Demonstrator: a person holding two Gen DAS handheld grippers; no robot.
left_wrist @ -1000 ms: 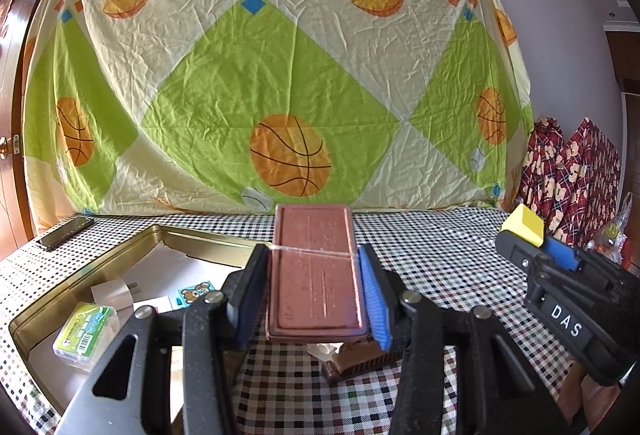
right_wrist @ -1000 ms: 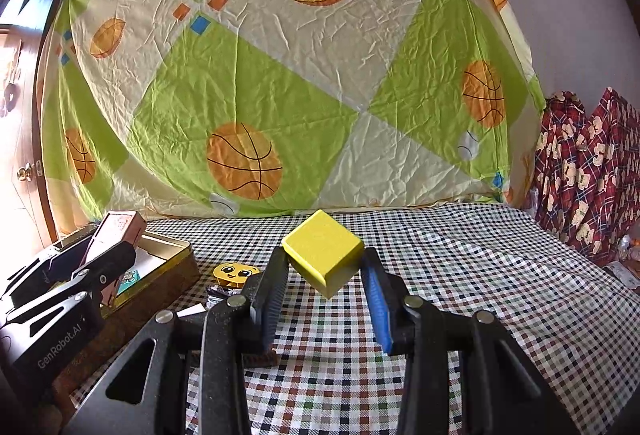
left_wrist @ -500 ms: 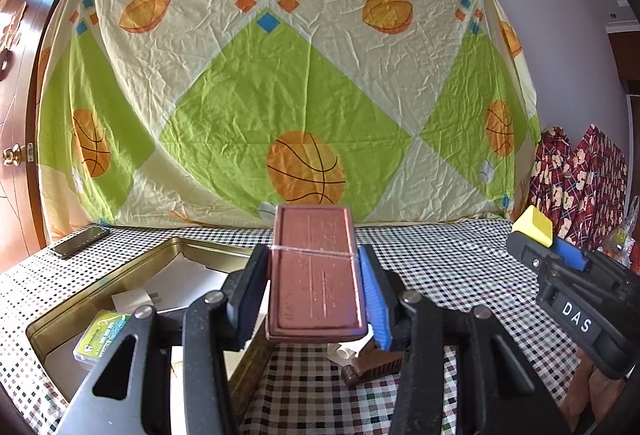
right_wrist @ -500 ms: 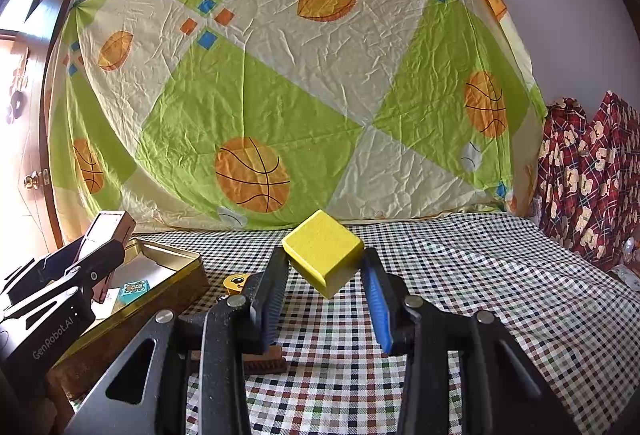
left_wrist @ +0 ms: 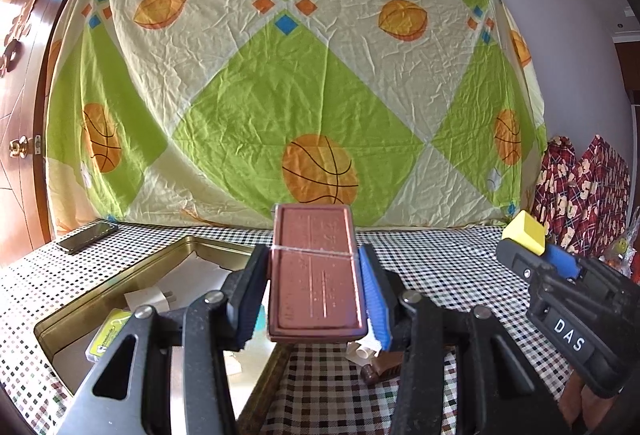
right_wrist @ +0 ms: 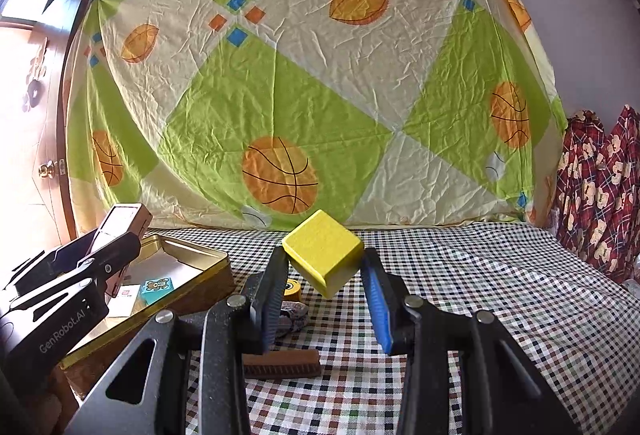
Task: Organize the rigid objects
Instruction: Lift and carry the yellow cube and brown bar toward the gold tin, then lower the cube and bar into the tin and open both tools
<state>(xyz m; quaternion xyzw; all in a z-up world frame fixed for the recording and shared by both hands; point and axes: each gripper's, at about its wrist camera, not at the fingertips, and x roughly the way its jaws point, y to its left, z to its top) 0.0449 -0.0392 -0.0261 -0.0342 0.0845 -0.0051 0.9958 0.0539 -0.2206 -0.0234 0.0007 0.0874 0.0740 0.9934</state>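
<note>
While both grippers carry a thing above the checked worktop (left_wrist: pixel 460 275), the task looks to be about in the middle.

From the left wrist view, the left gripper (left_wrist: pixel 316 287) has its fingers clamped on the long sides of a flat brown box (left_wrist: pixel 316 275), which is held in the air near the right edge of the gold tin tray (left_wrist: pixel 132 275). Some things lie already in this tray: a white plug adapter (left_wrist: pixel 150 299) and a small green-yellow packet (left_wrist: pixel 106 339). On the cloth under the box a brown piece (left_wrist: pixel 384 363) waits, partly hidden. At the right the right gripper (left_wrist: pixel 524 239) shows from the side, with the yellow block (left_wrist: pixel 524 233) at its tip. A dark phone (left_wrist: pixel 86 237) lies far left, outside the tray.

From the right wrist view, the right gripper (right_wrist: pixel 324 275) has its fingers closed on the yellow block (right_wrist: pixel 322 255), tilted on one corner, well to the right of the tray (right_wrist: pixel 192 255). This view shows what the other does not: a brown comb-like bar (right_wrist: pixel 280 359), a small yellow round thing (right_wrist: pixel 290 287) and a patterned piece (right_wrist: pixel 292 315) on the cloth, all outside the tray, and a blue card (right_wrist: pixel 158 287) inside it. So I judge that the two held things and these loose ones are left to put away.
</note>
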